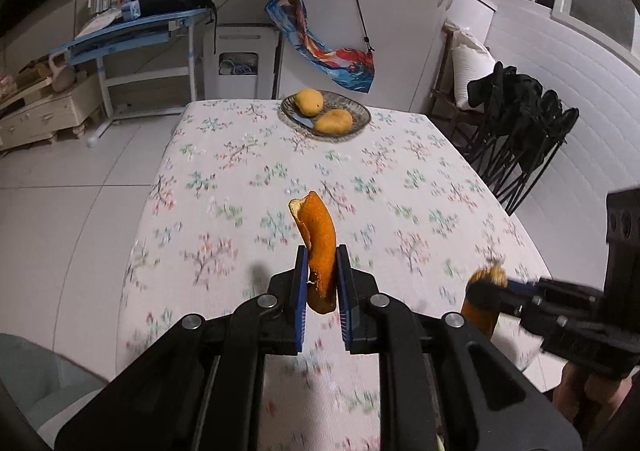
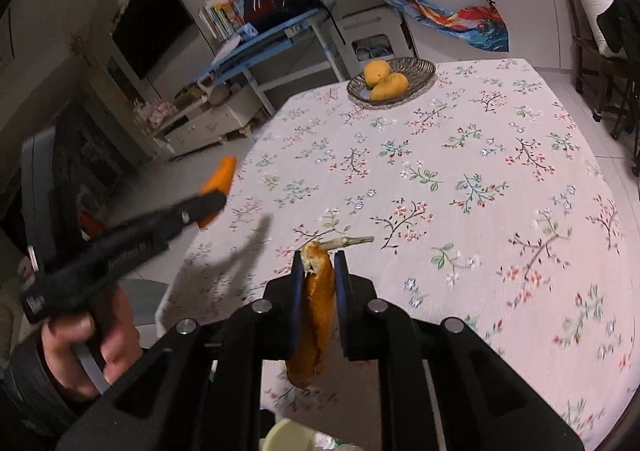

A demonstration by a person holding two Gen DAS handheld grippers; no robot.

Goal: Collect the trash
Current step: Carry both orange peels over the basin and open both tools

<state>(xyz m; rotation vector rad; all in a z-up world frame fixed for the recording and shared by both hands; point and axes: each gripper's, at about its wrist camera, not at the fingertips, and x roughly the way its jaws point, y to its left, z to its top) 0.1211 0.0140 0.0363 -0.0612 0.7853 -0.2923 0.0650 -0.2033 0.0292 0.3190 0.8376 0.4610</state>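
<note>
At lower centre of each wrist view, clamped: left gripper point(image 1: 322, 279) on orange peel point(image 1: 318, 247), right gripper point(image 2: 319, 283) on second peel point(image 2: 316, 315). Nothing binned yet, probably. Lying on tablecloth point(image 2: 460, 179), at centre of right view: stalk point(image 2: 348, 242).

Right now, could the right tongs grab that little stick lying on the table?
Probably not yet. The right tongs are already shut on a peel, so nothing more fits. The stick lies just ahead on the tablecloth, nothing blocking it.

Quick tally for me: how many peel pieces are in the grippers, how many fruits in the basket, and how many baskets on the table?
Peel pieces held: 2, left gripper's peel and right gripper's peel
Yellow fruits: 2, far fruit and near fruit
Baskets: 1, basket
Total: 5
</note>
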